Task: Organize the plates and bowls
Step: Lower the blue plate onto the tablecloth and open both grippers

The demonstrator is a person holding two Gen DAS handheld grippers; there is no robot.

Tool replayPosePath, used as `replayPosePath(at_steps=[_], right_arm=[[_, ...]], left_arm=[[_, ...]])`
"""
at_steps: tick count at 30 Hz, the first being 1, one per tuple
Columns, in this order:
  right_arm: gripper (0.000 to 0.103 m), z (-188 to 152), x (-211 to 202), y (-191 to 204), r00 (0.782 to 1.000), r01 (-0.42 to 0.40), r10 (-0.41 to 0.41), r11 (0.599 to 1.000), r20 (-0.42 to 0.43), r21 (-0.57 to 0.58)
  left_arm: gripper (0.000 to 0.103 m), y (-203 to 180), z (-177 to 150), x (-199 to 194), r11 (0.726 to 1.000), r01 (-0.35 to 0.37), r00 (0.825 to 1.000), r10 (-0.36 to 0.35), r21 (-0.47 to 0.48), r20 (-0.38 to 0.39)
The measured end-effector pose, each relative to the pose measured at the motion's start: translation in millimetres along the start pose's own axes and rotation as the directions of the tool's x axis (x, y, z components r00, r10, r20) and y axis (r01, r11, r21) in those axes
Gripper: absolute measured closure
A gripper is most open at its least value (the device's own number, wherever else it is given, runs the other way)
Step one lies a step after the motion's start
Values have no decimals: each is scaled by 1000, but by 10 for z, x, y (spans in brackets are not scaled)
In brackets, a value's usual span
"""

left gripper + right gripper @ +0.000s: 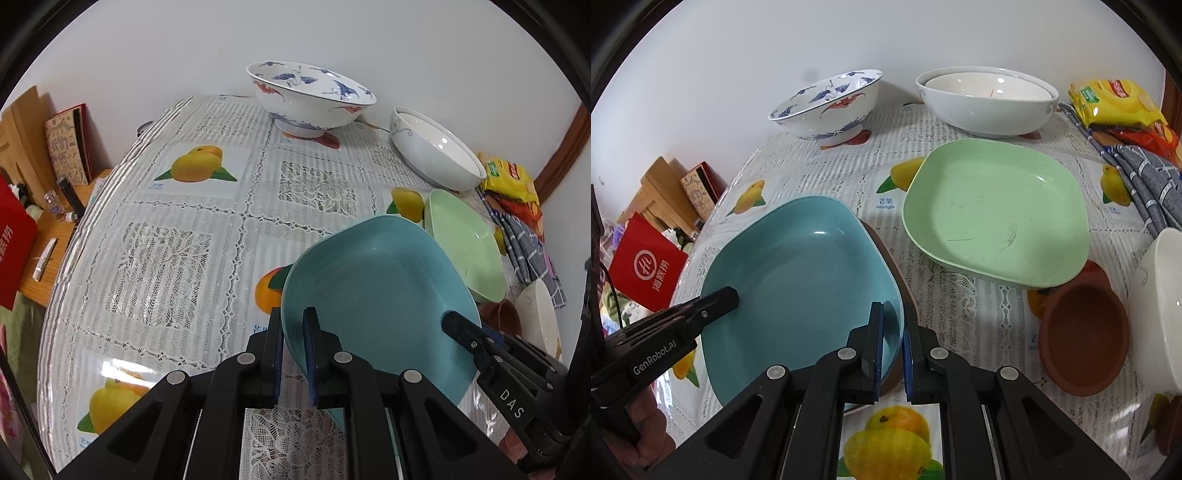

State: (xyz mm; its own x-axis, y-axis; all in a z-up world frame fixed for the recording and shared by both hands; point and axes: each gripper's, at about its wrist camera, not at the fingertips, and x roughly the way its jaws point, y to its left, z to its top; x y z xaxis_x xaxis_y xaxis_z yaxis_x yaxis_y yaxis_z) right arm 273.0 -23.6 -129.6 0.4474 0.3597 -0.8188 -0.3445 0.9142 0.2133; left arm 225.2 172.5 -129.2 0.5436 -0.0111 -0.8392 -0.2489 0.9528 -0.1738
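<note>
A teal square plate is gripped on opposite rims by both grippers. My left gripper is shut on its left rim; it shows in the right wrist view as a black finger. My right gripper is shut on the plate's right rim, with a brown plate under it. A green square plate lies just beyond. A blue-patterned bowl and stacked white bowls stand at the back.
A small brown bowl and a white bowl sit at the right. Snack packets and a grey cloth lie at the far right. The table's left edge drops to a wooden stand with a red box.
</note>
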Motion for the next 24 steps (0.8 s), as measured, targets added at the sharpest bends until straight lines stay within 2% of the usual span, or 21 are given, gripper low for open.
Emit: replayPosePath(at_steps=[1, 3, 4, 7, 9, 10, 11, 16, 24], right_arm=[[88, 1, 0, 8, 1000, -1, 1, 1000, -6, -10], [83, 0, -16, 13, 1000, 5, -5, 1000, -11, -28], [78, -2, -30, 8, 1000, 7, -8, 1000, -8, -28], [66, -5, -109, -24, 1000, -2, 3, 1000, 15, -18], [62, -12, -175, -40, 1000, -2, 2, 1000, 30, -12], [54, -12, -199, -43, 999, 7, -6, 1000, 32, -13], [52, -13, -229, -47, 999, 13, -12, 1000, 37, -16], [50, -46, -451, -97, 997, 26, -24, 999, 75, -23], [44, -99, -956, -380, 977, 114, -116, 993, 179, 21]], left_arm=[[86, -2, 3, -7, 1000, -4, 1000, 4, 2, 0], [67, 2, 4, -50, 1000, -19, 1000, 19, -1, 10], [66, 4, 3, -71, 1000, -23, 1000, 23, 1, 17], [65, 17, 4, -132, 999, -33, 999, 32, 2, 26], [65, 14, -1, -176, 999, -32, 999, 32, 1, 27], [65, 2, -8, -194, 1000, -31, 999, 31, 4, 27], [65, -11, -13, -214, 999, -32, 999, 32, 7, 27], [65, -130, -51, -357, 999, -27, 999, 26, 23, 40], [64, -472, -43, -660, 997, 5, 996, -12, 78, 87]])
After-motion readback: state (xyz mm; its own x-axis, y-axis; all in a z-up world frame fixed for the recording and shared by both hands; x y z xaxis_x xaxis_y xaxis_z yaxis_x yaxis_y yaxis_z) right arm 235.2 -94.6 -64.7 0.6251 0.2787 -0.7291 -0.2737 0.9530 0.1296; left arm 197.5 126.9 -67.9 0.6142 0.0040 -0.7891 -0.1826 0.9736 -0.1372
